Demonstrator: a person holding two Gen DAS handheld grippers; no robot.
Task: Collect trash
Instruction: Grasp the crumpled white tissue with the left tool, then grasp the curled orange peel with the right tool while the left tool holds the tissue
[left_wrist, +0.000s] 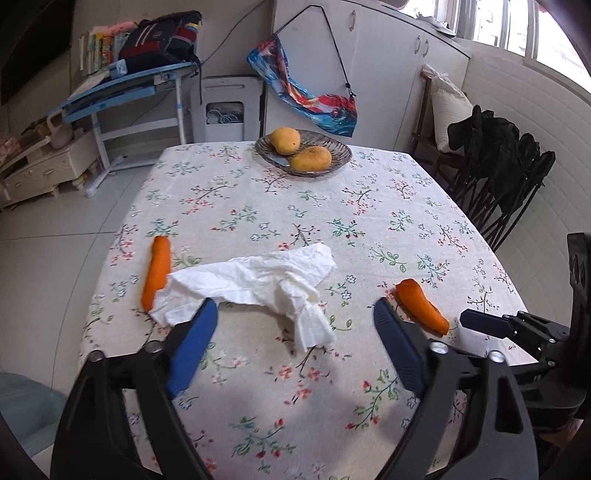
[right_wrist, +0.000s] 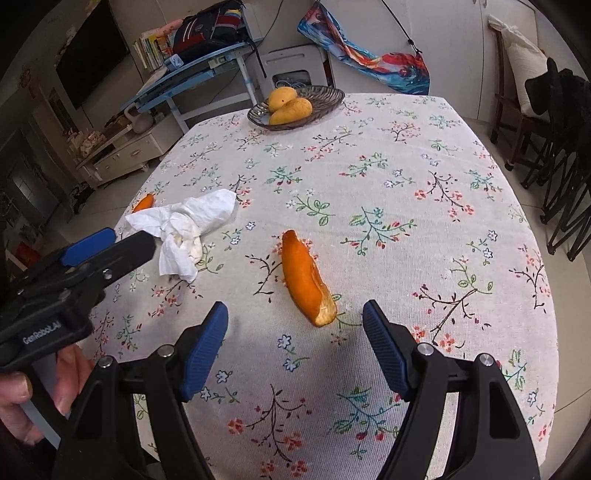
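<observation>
1. White and crumpled, the paper tissue (left_wrist: 255, 284) lies on the floral tablecloth (left_wrist: 295, 206) in the left wrist view. The left gripper (left_wrist: 295, 314) hangs just before it, jaws wide apart and empty, its left blue pad over the tissue's near edge; whether it touches I cannot tell. An orange peel strip (left_wrist: 157, 271) lies at the tissue's left end, and a second orange peel piece (left_wrist: 423, 304) lies just beyond the right pad. A glass dish (left_wrist: 341, 153) of two yellow mangoes (left_wrist: 299, 147) sits at the far edge.

2. In the right wrist view, the right gripper (right_wrist: 295, 321) gapes empty, the second peel piece (right_wrist: 306, 278) just ahead between its pads, untouched. The tissue (right_wrist: 188, 225) lies left, by the left gripper (right_wrist: 122, 240).
</observation>
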